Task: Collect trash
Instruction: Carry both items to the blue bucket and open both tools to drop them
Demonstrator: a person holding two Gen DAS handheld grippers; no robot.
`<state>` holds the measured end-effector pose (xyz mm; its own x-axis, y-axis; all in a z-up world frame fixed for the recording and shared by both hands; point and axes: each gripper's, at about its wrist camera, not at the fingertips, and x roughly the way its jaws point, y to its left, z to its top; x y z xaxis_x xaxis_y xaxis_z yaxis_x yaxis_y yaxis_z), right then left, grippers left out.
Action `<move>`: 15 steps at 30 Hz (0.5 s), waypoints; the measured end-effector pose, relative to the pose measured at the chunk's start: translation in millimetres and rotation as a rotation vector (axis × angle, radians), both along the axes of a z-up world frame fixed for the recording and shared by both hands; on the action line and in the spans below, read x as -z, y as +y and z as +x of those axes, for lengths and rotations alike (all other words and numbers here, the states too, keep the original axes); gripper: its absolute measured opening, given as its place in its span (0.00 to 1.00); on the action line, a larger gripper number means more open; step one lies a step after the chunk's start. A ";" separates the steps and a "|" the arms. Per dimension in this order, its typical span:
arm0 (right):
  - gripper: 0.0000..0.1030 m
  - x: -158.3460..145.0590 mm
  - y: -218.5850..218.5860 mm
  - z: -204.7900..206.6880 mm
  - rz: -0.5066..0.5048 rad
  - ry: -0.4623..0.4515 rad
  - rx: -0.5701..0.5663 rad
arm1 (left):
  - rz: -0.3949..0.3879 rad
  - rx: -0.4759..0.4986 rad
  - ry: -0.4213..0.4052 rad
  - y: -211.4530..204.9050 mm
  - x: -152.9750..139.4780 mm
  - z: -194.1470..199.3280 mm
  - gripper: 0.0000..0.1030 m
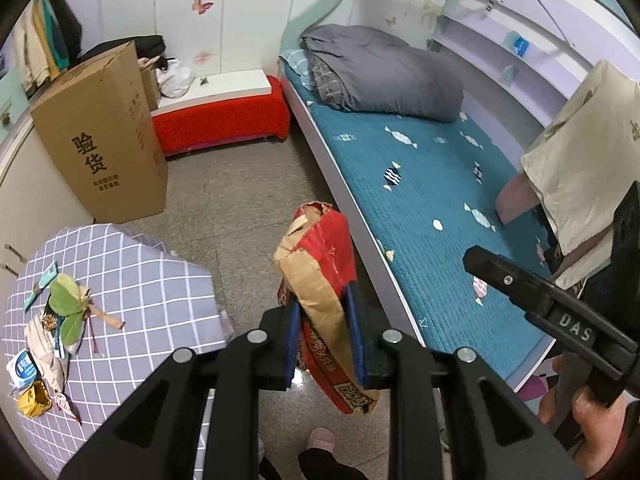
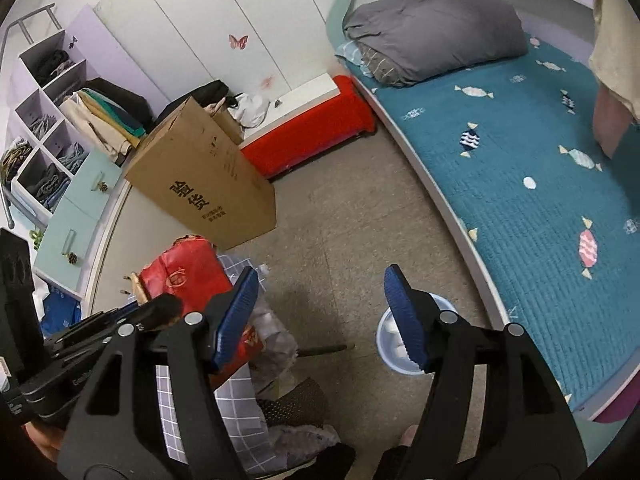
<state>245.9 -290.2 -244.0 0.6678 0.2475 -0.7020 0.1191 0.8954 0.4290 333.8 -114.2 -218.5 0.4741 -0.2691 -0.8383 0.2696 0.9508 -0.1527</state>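
We hold the red-and-brown paper bag [image 1: 320, 288] clamped between the blue pads of the left tongs [image 1: 323, 332], which grip its folded side above the floor [image 1: 240, 208]. The right tongs [image 2: 320, 316] stand wide apart with nothing between them. Remaining trash [image 1: 52, 336] (leaves, wrappers, crumpled paper) lies on the checked worktop [image 1: 152, 280] to the left. We judge the step as carrying the bag toward that litter; we keep the grip firm, the mouth upward. Clear floor lies between the worktop's edge, the cardboard box [image 1: 104, 136] and the bed [image 1: 420, 208]; a small basin [image 2: 394, 338] sits below the right tongs.
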 end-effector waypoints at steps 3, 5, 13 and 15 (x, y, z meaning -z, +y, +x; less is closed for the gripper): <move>0.67 -5.4 -8.5 -7.2 -0.026 -0.012 0.014 | 0.004 0.022 0.006 -17.9 1.7 2.8 0.20; 0.67 -7.5 -13.7 -11.1 -0.037 -0.018 0.022 | 0.008 0.035 0.007 -26.7 2.7 3.8 0.20; 0.69 -14.0 -32.9 -24.7 -0.075 -0.035 0.065 | 0.015 0.092 0.016 -58.8 6.2 6.9 0.21; 0.69 -15.0 -37.0 -26.9 -0.072 -0.038 0.071 | 0.017 0.106 0.014 -65.6 6.3 6.6 0.21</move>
